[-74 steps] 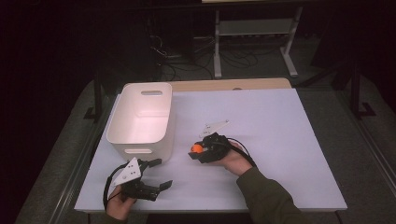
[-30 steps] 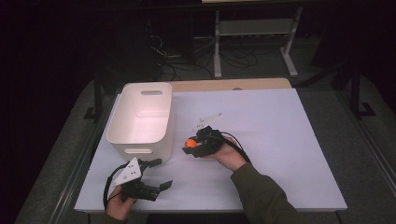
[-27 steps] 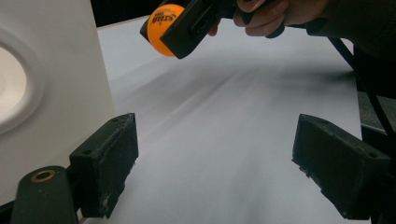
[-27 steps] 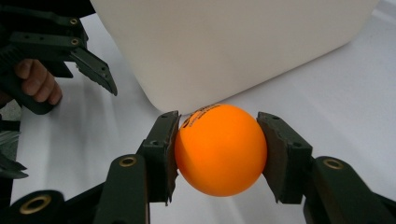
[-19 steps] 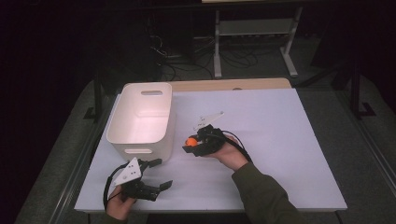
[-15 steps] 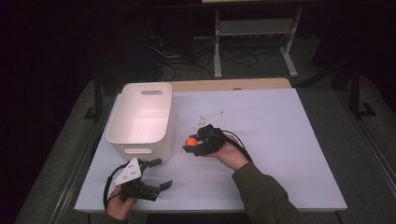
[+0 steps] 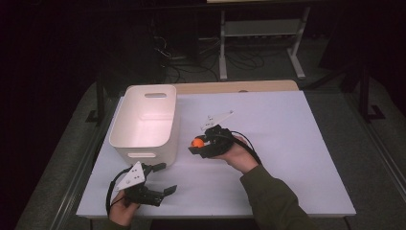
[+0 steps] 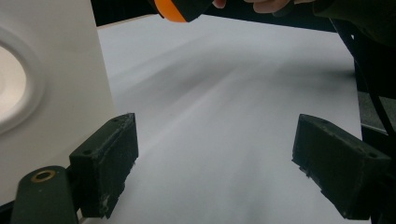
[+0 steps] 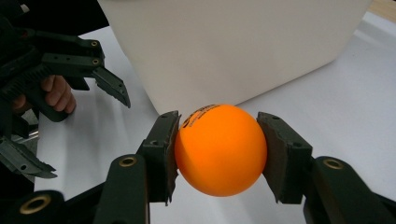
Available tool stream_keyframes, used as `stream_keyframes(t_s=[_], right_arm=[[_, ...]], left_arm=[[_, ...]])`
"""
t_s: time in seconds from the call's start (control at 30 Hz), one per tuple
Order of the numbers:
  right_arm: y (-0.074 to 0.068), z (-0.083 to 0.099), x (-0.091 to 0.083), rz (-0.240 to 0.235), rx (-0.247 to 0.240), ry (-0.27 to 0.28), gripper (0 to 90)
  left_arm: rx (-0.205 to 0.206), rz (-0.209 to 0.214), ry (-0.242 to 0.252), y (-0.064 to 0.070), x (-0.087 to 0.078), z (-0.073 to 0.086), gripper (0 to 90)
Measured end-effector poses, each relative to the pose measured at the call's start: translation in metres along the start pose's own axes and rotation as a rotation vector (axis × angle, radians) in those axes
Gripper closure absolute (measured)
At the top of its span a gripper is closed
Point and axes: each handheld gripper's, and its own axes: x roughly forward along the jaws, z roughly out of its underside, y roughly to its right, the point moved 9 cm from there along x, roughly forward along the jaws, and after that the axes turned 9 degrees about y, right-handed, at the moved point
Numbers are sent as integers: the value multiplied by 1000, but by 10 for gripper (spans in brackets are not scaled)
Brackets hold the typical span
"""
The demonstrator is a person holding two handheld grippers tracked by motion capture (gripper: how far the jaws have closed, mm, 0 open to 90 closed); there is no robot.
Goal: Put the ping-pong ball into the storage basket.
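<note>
Orange ball (image 9: 219, 149) sits pinched between the two jaws of my right tongs (image 7: 201, 144), lifted just beside the long wall of the white bin (image 7: 125, 125), near the counter's (image 7: 287, 143) middle. My left tongs (image 7: 160, 179) rest spread and empty by the near left corner. The ball is smooth and round: if my squeeze slackens, or it clips the bin's rim, I judge it could pop free and roll away.

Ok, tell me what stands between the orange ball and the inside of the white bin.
Only the white bin's own near wall. The right gripper holds the orange ball beside it, below the rim, so it would probably need lifting over.
</note>
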Motion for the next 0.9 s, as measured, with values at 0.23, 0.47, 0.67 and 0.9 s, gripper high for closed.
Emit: stream_keyframes(t_s=[0.23, 0.47, 0.67, 0.9], right_arm=[[-1, -6, -6, 1, 0, 12, 499], [-2, -14, -10, 1, -10, 28, 499], [-2, -21, -14, 2, -15, 44, 499], [-2, -26, -17, 6, -18, 50, 499]], left_arm=[[0, 0, 0, 0, 0, 0, 140], [3, 1, -5, 0, 0, 0, 141], [-1, 0, -1, 0, 0, 0, 140], [1, -1, 1, 0, 0, 0, 141]])
